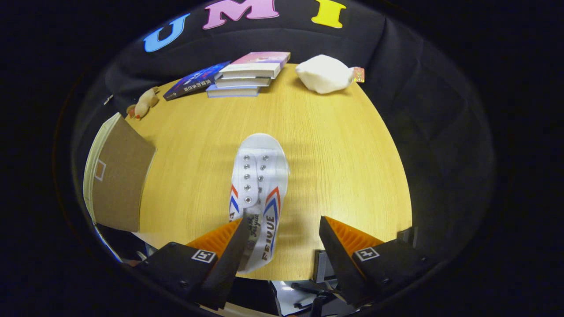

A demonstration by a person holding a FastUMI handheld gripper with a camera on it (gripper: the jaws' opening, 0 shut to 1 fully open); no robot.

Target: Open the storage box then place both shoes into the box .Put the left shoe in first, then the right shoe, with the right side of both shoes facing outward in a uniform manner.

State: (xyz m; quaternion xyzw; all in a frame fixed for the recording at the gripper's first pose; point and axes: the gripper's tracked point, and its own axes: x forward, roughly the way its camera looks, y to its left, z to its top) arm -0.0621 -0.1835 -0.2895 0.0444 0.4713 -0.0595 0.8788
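Observation:
A white canvas shoe with red and blue stripes lies on the wooden table, toe pointing away from me. My gripper is open. Its left finger covers the heel end of the shoe, and the shoe's striped right side wall sits in the gap, close to that finger. The right finger stands well clear of the shoe. Whether the left finger touches the shoe is hidden. The brown storage box with a cream rim stands off to the left of the shoe, at the table's edge.
At the far side of the table lie a stack of books, a dark book beside it, and a white soft bundle. A small plush toy sits beyond the box. The table's near edge runs just under my fingers.

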